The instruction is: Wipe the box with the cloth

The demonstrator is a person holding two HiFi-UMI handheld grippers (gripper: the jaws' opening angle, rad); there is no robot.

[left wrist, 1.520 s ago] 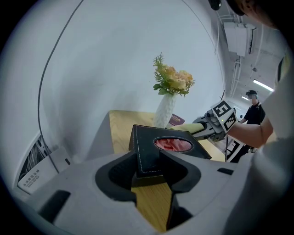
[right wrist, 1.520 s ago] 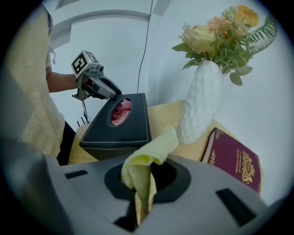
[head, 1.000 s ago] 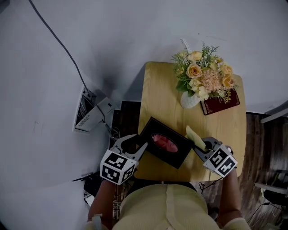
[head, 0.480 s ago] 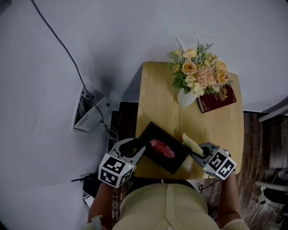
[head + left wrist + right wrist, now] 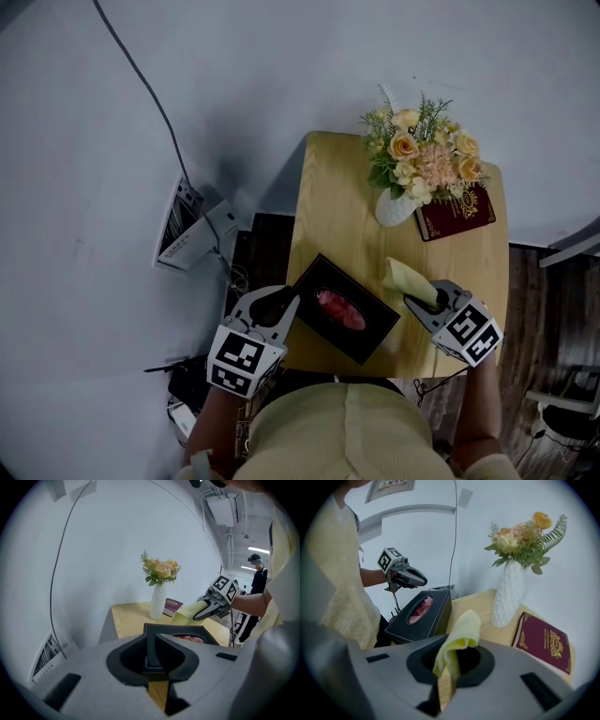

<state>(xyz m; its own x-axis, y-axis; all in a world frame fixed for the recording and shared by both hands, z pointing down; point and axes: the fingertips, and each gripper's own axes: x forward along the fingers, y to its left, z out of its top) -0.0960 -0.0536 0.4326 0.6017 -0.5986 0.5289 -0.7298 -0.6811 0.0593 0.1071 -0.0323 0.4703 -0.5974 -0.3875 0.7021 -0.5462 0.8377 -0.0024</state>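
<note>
A black tissue box (image 5: 345,319) with a pink tissue in its oval slot lies near the front edge of the wooden table (image 5: 337,206). My left gripper (image 5: 286,305) is at the box's near left corner. In the left gripper view its jaws (image 5: 151,653) are closing and pinch the stitched corner edge of the box (image 5: 187,632). My right gripper (image 5: 412,302) hangs just right of the box, shut on a folded yellow cloth (image 5: 405,278). The cloth (image 5: 461,632) sticks up out of the jaws, clear of the box (image 5: 424,616).
A white vase of yellow and pink flowers (image 5: 417,164) stands at the table's far right, with a dark red book (image 5: 457,214) beside it. A white device with cables (image 5: 192,230) lies on the floor to the left. A person (image 5: 257,573) stands far off.
The left jaws, open around the box corner before, have closed onto it. The right gripper with the cloth has moved slightly up and away from the table's front edge.
</note>
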